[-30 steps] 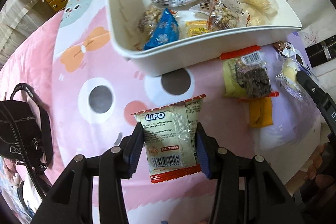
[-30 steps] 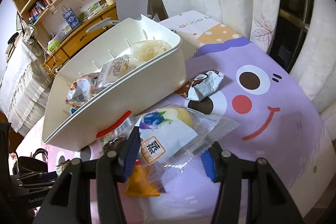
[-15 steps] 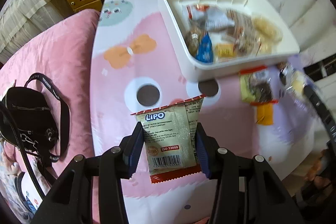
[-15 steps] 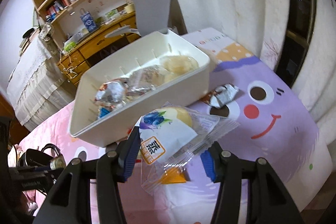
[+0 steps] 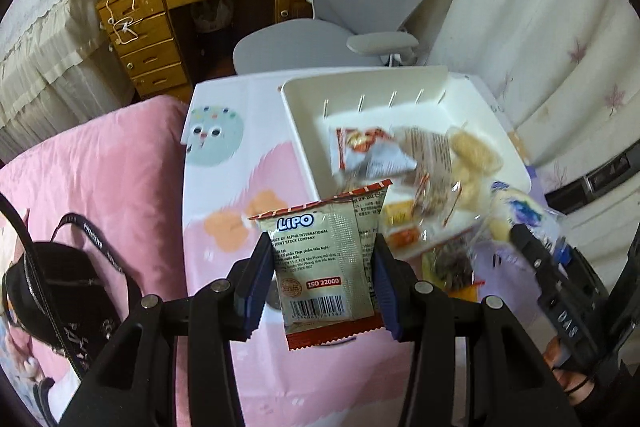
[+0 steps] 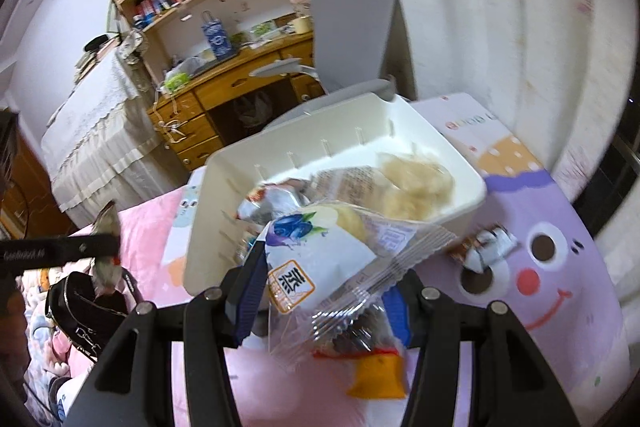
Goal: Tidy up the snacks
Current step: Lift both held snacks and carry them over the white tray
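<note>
Two handheld grippers each hold a snack packet above a cartoon-print table.

The Lipo packet [image 5: 326,263] is clamped upright in the left gripper [image 5: 320,287]. The right gripper [image 6: 322,291] pinches a clear-wrapped bun packet [image 6: 320,259] near the snack-filled white bin [image 6: 208,247].

The left hand-held gripper [image 5: 323,279] clamps a Lipo packet [image 5: 326,265] upright between its blue pads. Ahead and to its right sits the white bin [image 5: 304,131] holding snacks.
</note>
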